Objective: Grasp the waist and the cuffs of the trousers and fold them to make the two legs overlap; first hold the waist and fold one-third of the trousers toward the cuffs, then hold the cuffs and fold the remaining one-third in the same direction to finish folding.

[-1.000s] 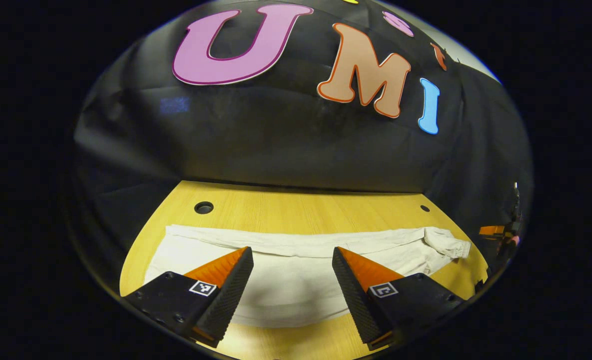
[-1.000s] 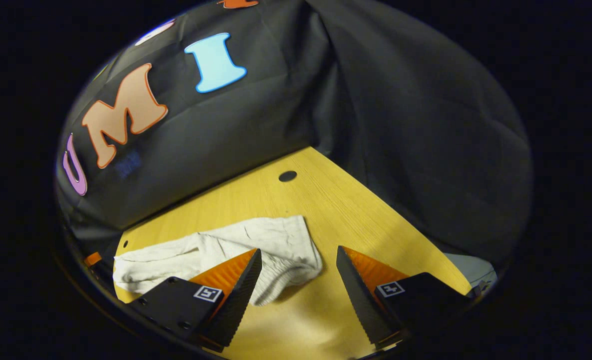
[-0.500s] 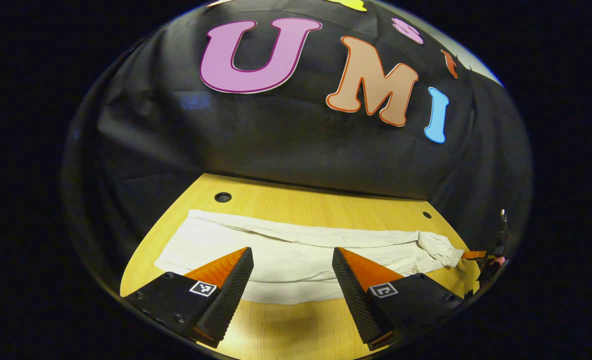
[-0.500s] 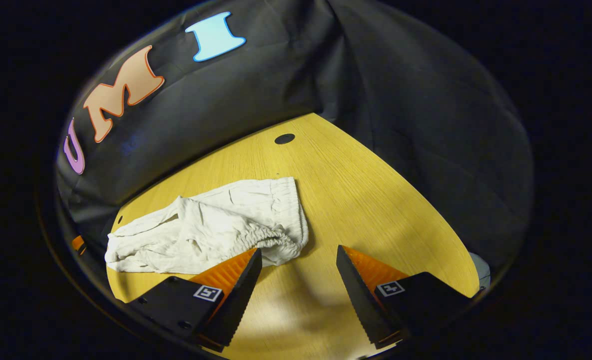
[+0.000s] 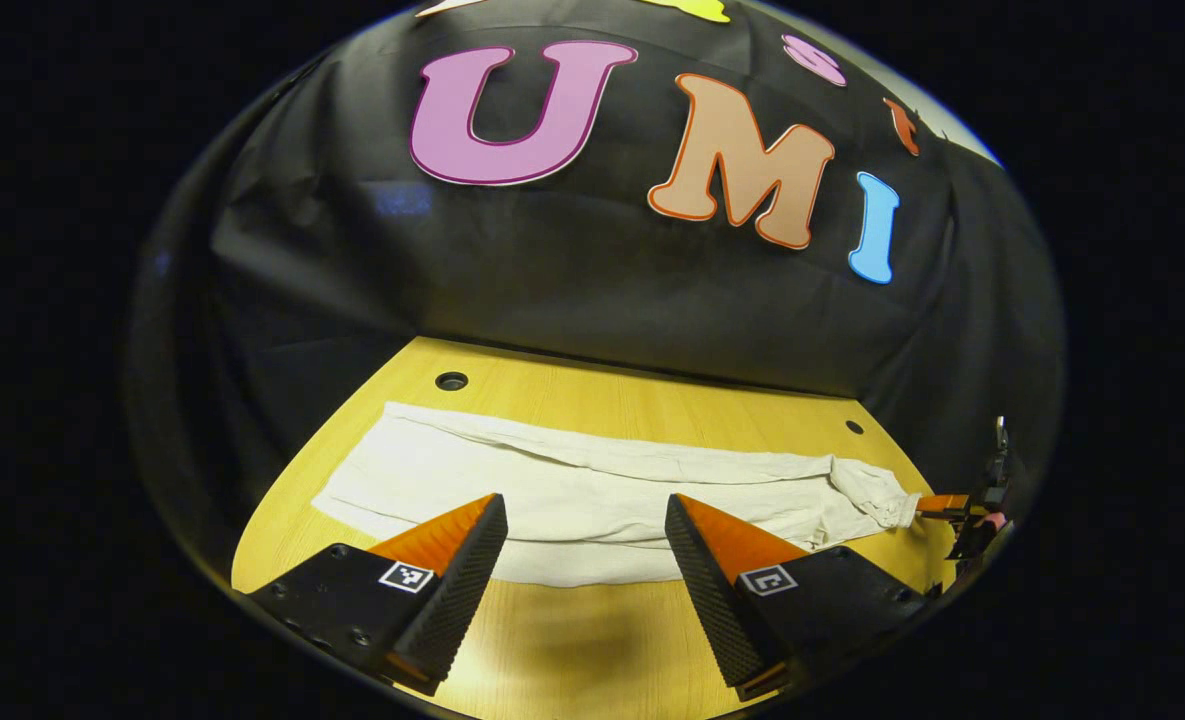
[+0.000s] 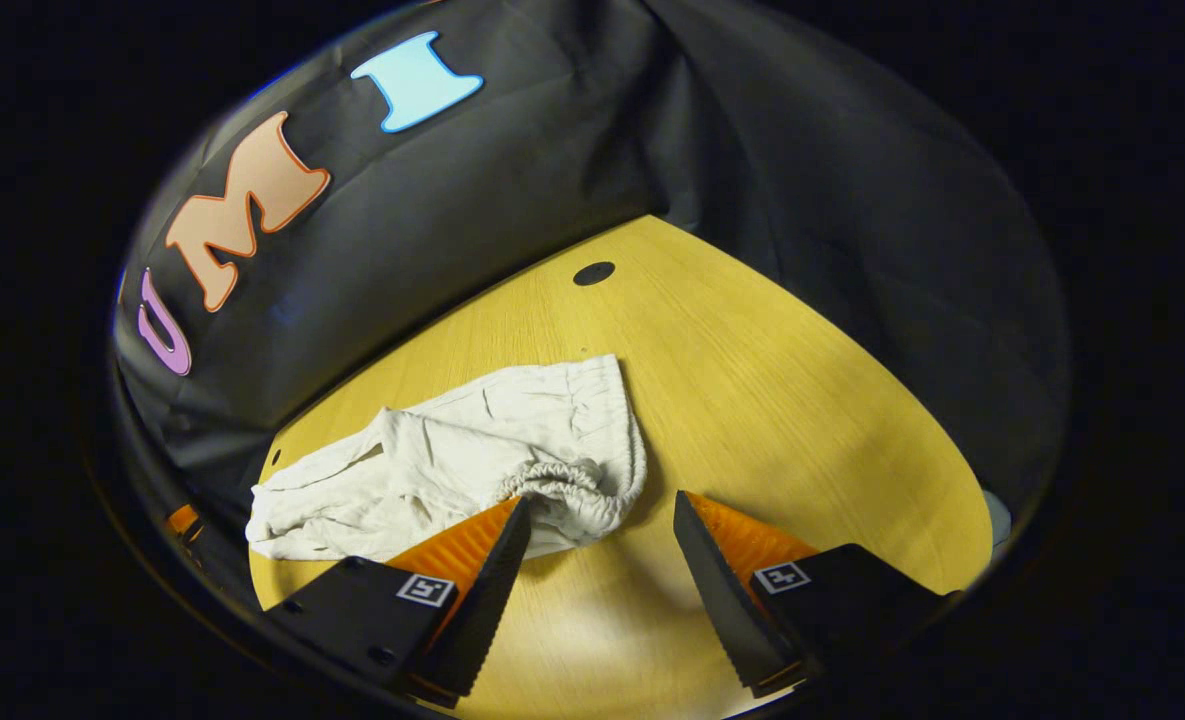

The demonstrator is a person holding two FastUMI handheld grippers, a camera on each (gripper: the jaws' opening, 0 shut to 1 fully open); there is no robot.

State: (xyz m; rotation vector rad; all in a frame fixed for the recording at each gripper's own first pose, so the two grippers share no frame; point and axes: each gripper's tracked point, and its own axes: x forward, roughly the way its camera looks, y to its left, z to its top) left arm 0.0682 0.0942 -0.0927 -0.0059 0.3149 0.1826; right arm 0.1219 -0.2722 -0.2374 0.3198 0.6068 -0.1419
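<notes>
White trousers (image 5: 592, 485) lie flat along the wooden table (image 5: 572, 640), legs stretched to the left, bunched waist at the right end. My left gripper (image 5: 585, 545) hovers open near the front edge of the legs, with nothing between its fingers. In the right gripper view the elastic waist (image 6: 562, 480) of the trousers (image 6: 472, 455) is crumpled just ahead of my right gripper (image 6: 597, 545), which stands open; its left finger (image 6: 472, 545) overlaps the waistband's edge. The right gripper (image 5: 962, 505) also appears far off at the waist end in the left gripper view.
The table (image 6: 772, 400) has a round cable hole at its back left (image 5: 451, 381) and another at the back right (image 6: 593, 273), plus a small hole (image 5: 854, 427). Black cloth walls close in behind and at the sides. Bare wood lies right of the waist.
Both grippers have pulled back from the trousers and stayed open. The trousers now lie farther ahead of the left gripper; the waist looks more crumpled beside the right one.
</notes>
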